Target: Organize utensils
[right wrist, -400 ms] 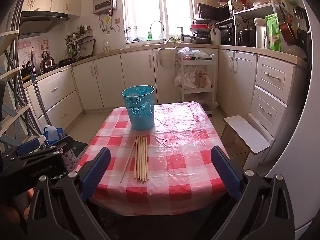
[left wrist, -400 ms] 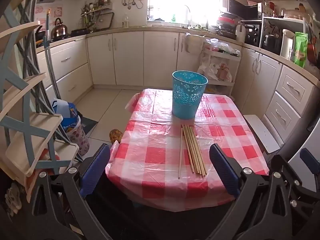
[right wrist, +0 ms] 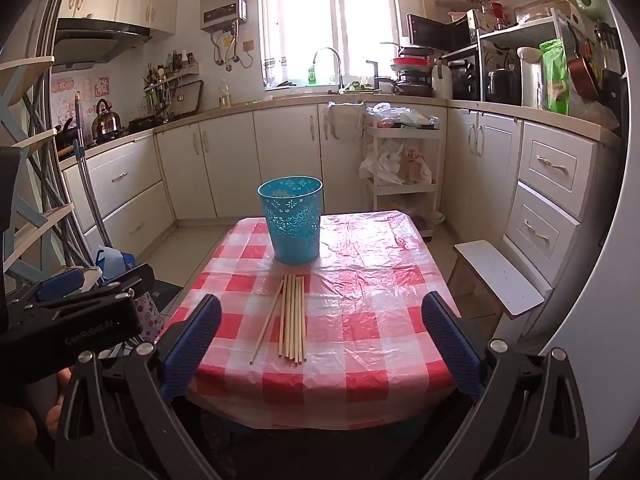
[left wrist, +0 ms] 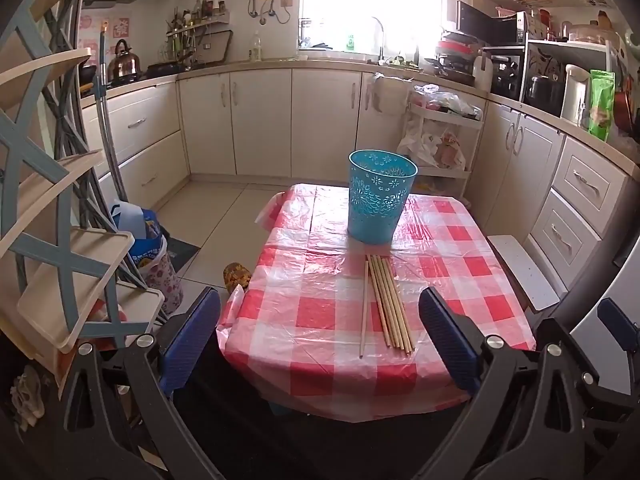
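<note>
both jaws wide, empty; the right gripper should close on one chopstick at mid-frame, then tip it into the blue bin.

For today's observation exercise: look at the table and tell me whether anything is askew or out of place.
One chopstick lies splayed off to the left of the bundle of chopsticks, angled away instead of parallel. All of them lie loose on the checked tablecloth in front of the blue basket, not inside it.
</note>
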The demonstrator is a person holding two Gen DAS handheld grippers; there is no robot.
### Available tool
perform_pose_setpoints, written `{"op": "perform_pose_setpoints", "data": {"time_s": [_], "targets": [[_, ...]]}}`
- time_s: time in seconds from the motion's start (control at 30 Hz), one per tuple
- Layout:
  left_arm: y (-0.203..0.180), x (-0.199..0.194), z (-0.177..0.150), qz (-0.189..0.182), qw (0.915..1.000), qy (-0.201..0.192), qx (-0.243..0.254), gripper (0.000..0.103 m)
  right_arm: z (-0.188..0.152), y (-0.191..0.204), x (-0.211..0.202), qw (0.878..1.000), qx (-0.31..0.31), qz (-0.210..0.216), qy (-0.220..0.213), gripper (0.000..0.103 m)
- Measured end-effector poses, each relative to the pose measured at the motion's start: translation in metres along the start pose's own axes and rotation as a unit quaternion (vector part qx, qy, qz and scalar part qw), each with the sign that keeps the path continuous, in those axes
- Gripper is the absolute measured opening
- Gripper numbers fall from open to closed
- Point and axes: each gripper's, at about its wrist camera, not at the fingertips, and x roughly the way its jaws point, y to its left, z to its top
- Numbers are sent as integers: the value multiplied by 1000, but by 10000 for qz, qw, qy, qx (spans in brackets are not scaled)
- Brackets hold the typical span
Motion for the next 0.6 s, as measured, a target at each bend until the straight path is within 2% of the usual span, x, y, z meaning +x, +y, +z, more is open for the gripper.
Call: {"op": "perform_pose_setpoints", "data": {"time_s": [0.6], "targets": [[4,-5,5,-70,10000,-44,-33,95,-1,3,-5,9999,-14,76,-124,96]]}}
